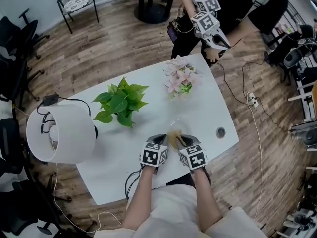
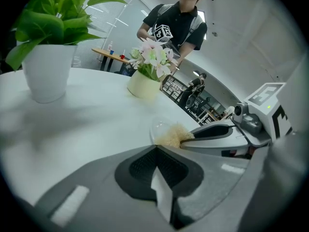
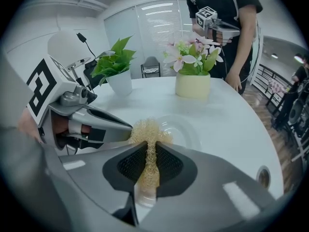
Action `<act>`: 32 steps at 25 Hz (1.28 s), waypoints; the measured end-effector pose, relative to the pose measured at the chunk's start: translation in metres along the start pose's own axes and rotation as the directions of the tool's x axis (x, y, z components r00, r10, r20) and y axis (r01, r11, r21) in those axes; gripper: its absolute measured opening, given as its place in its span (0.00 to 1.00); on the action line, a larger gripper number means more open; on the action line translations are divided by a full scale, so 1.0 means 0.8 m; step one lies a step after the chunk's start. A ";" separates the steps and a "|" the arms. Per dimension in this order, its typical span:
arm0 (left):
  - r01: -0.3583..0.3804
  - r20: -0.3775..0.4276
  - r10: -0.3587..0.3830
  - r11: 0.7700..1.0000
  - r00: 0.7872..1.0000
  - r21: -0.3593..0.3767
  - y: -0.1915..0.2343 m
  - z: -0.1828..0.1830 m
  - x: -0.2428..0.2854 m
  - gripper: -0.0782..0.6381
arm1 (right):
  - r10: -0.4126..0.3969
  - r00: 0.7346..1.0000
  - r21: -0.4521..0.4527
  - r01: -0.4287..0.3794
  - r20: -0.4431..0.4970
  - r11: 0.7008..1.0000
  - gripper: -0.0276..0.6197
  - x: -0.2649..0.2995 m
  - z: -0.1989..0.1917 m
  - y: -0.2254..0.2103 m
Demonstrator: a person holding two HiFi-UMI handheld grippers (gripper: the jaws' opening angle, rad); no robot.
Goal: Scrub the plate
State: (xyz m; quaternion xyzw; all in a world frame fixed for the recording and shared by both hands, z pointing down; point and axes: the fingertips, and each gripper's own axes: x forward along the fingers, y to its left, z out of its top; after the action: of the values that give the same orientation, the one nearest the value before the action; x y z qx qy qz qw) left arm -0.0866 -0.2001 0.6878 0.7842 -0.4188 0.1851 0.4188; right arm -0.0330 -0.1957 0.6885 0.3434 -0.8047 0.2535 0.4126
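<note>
The right gripper (image 3: pixel 148 148) was clenched on a straw-coloured scrubber (image 3: pixel 147 129), its tuft touching the near rim of the clear plate (image 3: pixel 186 129), which lay at its 12 o'clock on the white table (image 3: pixel 231 124). The left gripper (image 2: pixel 155 151), jaws together, met that rim from 9 o'clock. Scrubbing seemed barely begun, and the plate's cleanness could not be judged

White bench (image 1: pixel 208 108) on a wood-plank floor (image 1: pixel 99 48)

From its middle: leafy potted plant (image 1: pixel 119 103) at 10 o'clock, flower pot (image 1: pixel 179 79) at 1, lamp (image 1: pixel 59 135) at the 9 o'clock edge, clear plate (image 1: pixel 174 127) toward 4, round cable port (image 1: pixel 221 132) at 3.
</note>
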 end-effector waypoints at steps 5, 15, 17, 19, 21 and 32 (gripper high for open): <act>0.030 -0.014 -0.030 1.000 0.999 0.003 -0.007 -0.006 -0.004 0.11 | 0.005 1.000 0.019 -0.005 0.006 1.000 0.15 -0.003 -0.001 -0.001; 0.037 -0.035 -0.033 0.990 0.999 0.134 -0.015 -0.005 0.005 0.11 | -0.024 1.000 0.030 0.024 0.010 0.999 0.15 0.011 0.023 -0.016; 0.042 -0.041 -0.037 0.990 0.998 0.134 -0.015 -0.006 0.005 0.11 | -0.030 0.999 0.042 0.029 0.014 0.999 0.15 0.014 0.026 -0.020; 0.046 -0.048 -0.040 0.990 0.998 0.135 -0.015 -0.007 0.005 0.11 | -0.033 0.999 0.045 0.032 0.015 0.998 0.15 0.018 0.030 -0.025; 0.045 -0.050 -0.039 0.990 0.998 0.132 -0.016 -0.008 0.005 0.11 | -0.038 0.999 0.037 0.038 0.013 0.999 0.15 0.019 0.036 -0.030; 0.033 -0.055 -0.028 0.995 0.998 0.099 -0.012 -0.013 0.004 0.11 | -0.075 0.997 0.030 0.075 0.009 0.997 0.15 0.015 0.039 -0.051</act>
State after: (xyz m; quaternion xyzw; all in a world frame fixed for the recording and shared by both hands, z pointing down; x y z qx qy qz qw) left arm -0.0764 -0.1906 0.6908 0.8053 -0.3857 0.2200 0.3929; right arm -0.0221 -0.2474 0.6870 0.3808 -0.7894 0.2481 0.4127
